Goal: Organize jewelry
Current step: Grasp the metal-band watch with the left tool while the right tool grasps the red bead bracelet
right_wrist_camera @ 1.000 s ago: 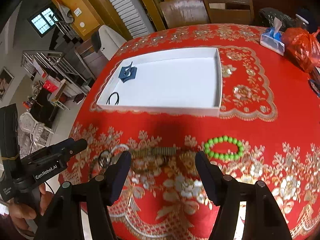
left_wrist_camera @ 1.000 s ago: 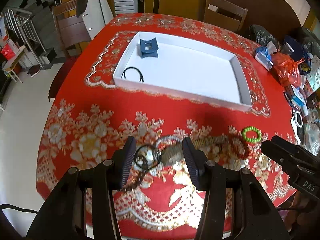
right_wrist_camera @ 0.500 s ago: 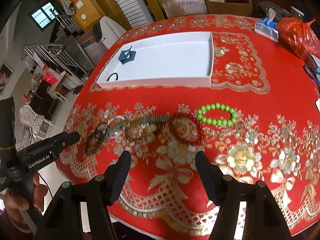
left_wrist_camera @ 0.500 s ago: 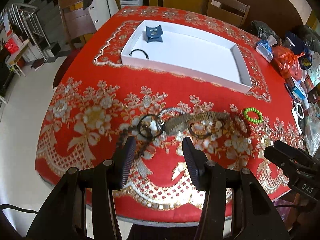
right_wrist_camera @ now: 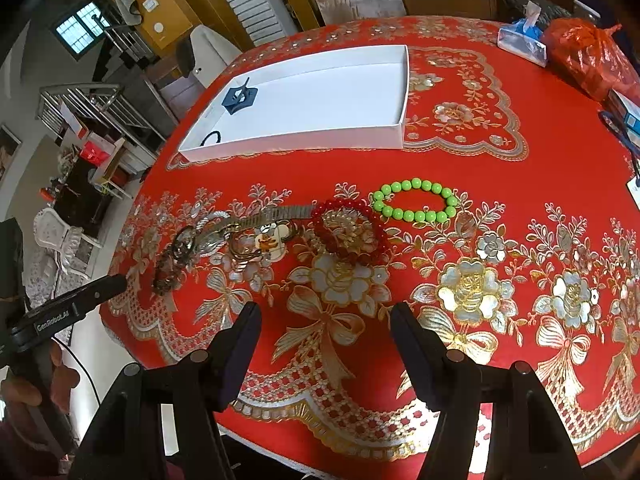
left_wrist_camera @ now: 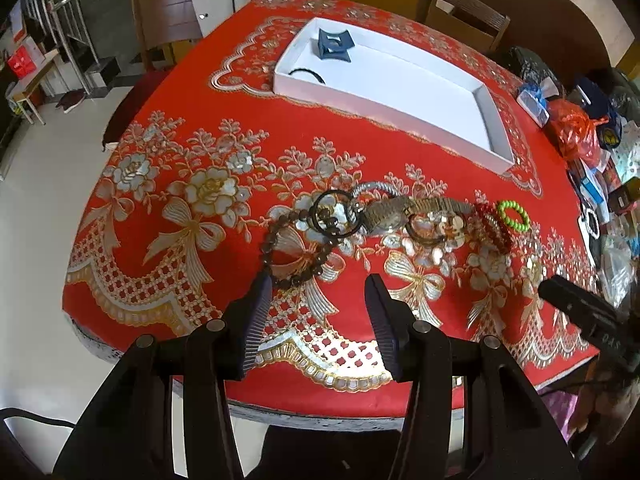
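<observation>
A row of jewelry lies on the red tablecloth: a brown bead bracelet [left_wrist_camera: 280, 252], a black ring [left_wrist_camera: 334, 216], a metal watch [left_wrist_camera: 390, 216], a red bead bracelet [right_wrist_camera: 348, 232] and a green bead bracelet [right_wrist_camera: 414, 200]. Behind them stands a white tray [left_wrist_camera: 400, 80] holding a blue clip [left_wrist_camera: 334, 44] and a black hair tie [left_wrist_camera: 308, 74]. My left gripper [left_wrist_camera: 318, 288] is open and empty, just in front of the brown beads. The right gripper [right_wrist_camera: 326, 316] is open too, with nothing in it, in front of the red bracelet.
The table's front edge [left_wrist_camera: 320, 416] runs just under my fingers. A tissue pack [right_wrist_camera: 522, 42], a red plastic bag [right_wrist_camera: 588, 52] and small clutter [left_wrist_camera: 600, 184] crowd the right side. Wooden chairs [left_wrist_camera: 468, 12] stand behind the table.
Both grippers have drawn back toward the table's front edge. The left fingers, earlier on either side of the black ring, now sit in front of the brown beads. The jewelry has not moved.
</observation>
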